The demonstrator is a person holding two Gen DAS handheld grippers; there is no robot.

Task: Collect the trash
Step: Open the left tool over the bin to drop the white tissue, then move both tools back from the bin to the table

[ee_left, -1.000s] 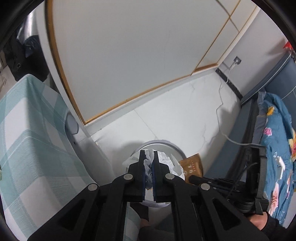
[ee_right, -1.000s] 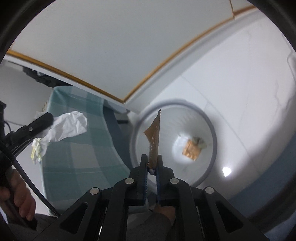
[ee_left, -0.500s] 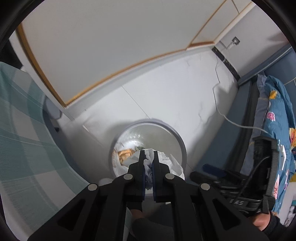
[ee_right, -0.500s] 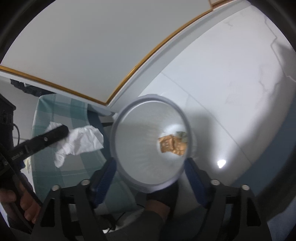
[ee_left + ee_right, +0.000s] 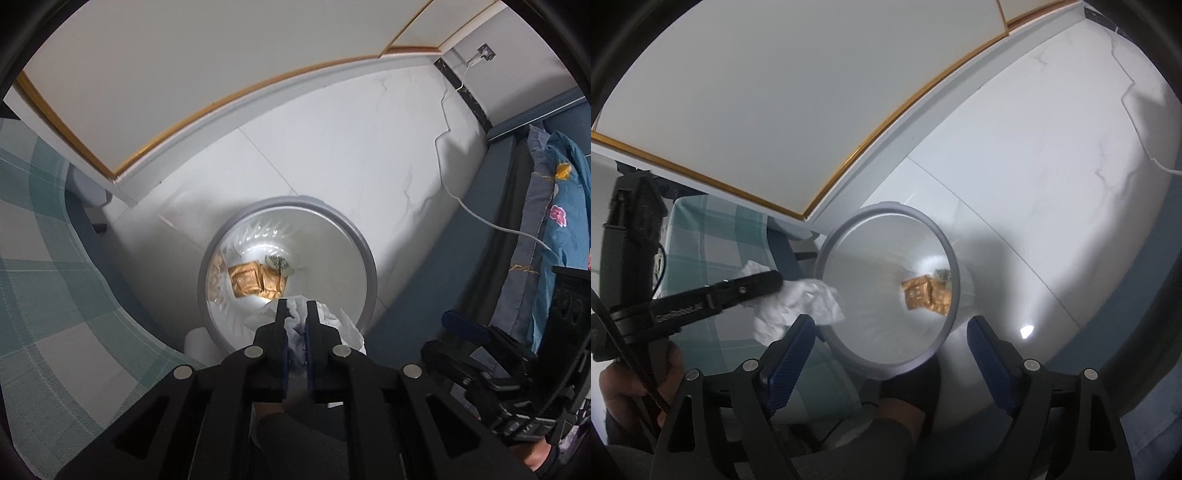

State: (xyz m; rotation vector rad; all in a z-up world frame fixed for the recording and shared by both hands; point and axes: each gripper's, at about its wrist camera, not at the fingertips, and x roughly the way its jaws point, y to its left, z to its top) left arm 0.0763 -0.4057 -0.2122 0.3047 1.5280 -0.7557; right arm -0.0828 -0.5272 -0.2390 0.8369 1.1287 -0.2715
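A round grey trash bin (image 5: 364, 254) (image 5: 827, 240) stands on the white floor. Brown wrappers (image 5: 255, 280) (image 5: 925, 295) lie at its bottom. My left gripper (image 5: 296, 306) is shut on a crumpled white tissue (image 5: 334, 326) and holds it above the bin's near rim. In the right wrist view the left gripper (image 5: 775, 282) holds the tissue (image 5: 801, 306) at the bin's left rim. My right gripper (image 5: 890, 332) is open and empty above the bin.
A table with a teal checked cloth (image 5: 44, 266) (image 5: 713, 236) stands left of the bin. A white cabinet with gold trim (image 5: 184, 66) is behind it. A blue bed with floral bedding (image 5: 561, 206) is on the right. A white cable (image 5: 476, 210) lies on the floor.
My right gripper opened and dropped the brown wrapper into the bin. My left gripper moved with the tissue from over the table to above the bin.
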